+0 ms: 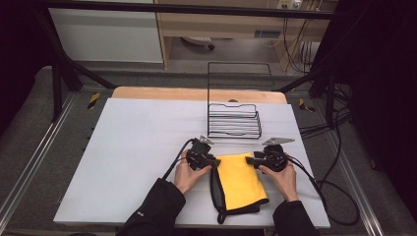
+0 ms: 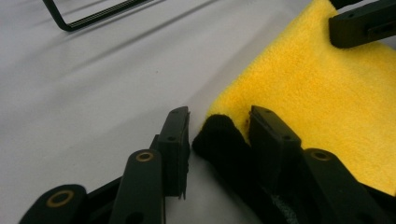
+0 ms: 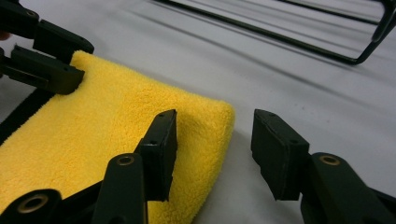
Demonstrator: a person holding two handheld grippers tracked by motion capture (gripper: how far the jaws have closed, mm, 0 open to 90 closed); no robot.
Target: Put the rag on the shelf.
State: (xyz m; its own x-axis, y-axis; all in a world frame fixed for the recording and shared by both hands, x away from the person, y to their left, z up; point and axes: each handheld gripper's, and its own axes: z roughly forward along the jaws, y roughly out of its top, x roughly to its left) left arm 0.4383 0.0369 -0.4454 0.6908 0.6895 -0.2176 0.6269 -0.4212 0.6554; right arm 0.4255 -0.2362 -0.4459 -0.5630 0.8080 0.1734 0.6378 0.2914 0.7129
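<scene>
Cloth work sits at an early stage on a white-covered table (image 1: 128, 162). A yellow microfibre cloth (image 1: 241, 182) with a black underside and black edging lies flat between the two hand-held grippers, apparently folded once already, with the black layer showing along its left edge and near end.

The left gripper (image 2: 219, 128) has its jaws apart, set either side of the cloth's black far-left corner (image 2: 217, 135), not yet closed on it. The right gripper (image 3: 214, 140) is also open wide: one jaw rests over the yellow pile, the other over bare table just beyond the cloth's far-right corner (image 3: 219, 116). Neither gripper holds anything.

A black wire rack (image 1: 234, 120) stands empty on the table, ahead of both grippers and well apart from the cloth.

Judging from this, both far corners are lined up for a pinch. The grasp, any further fold and any placing in the rack all remain to be done.
</scene>
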